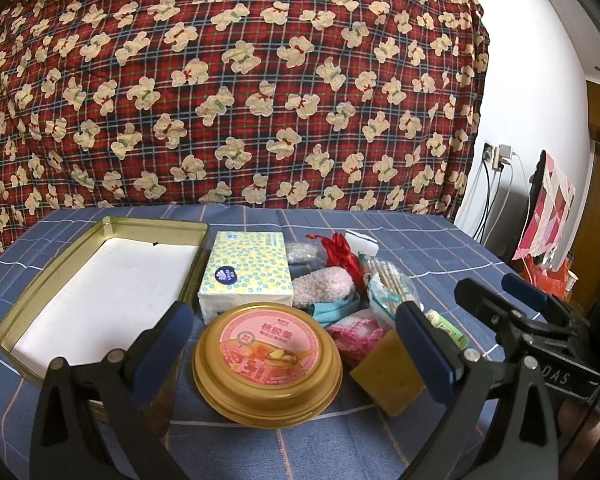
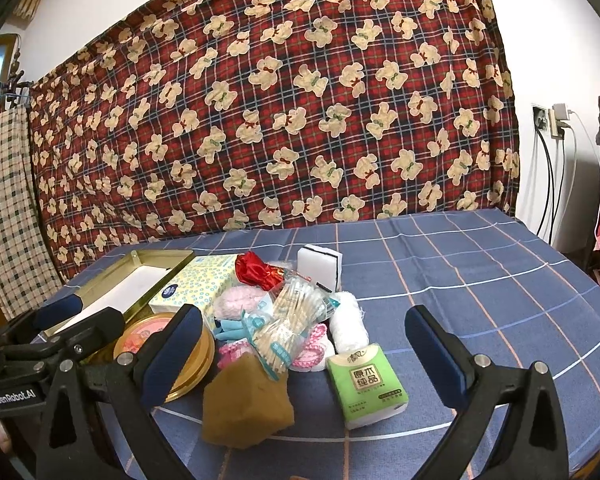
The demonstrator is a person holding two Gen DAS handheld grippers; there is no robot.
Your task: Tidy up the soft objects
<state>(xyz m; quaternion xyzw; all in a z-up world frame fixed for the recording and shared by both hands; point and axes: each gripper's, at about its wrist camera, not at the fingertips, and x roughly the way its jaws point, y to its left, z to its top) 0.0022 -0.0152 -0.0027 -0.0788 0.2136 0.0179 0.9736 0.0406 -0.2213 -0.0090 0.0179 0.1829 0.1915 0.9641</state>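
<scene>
Two hand-held grippers hover, jaws spread wide and gripping nothing, over a heap of soft goods on a blue checked tablecloth (image 2: 480, 264). Between the fingers of the left gripper (image 1: 296, 352) sits a round gold-lidded tub (image 1: 267, 364), with a yellow tissue box (image 1: 248, 270) beyond it and an open gold tin (image 1: 96, 280) off its left finger. Ahead of the right gripper (image 2: 304, 356) lie a brown sponge (image 2: 246, 400) and a green tissue pack (image 2: 366, 384), bagged cotton swabs (image 2: 290, 312) just past them.
</scene>
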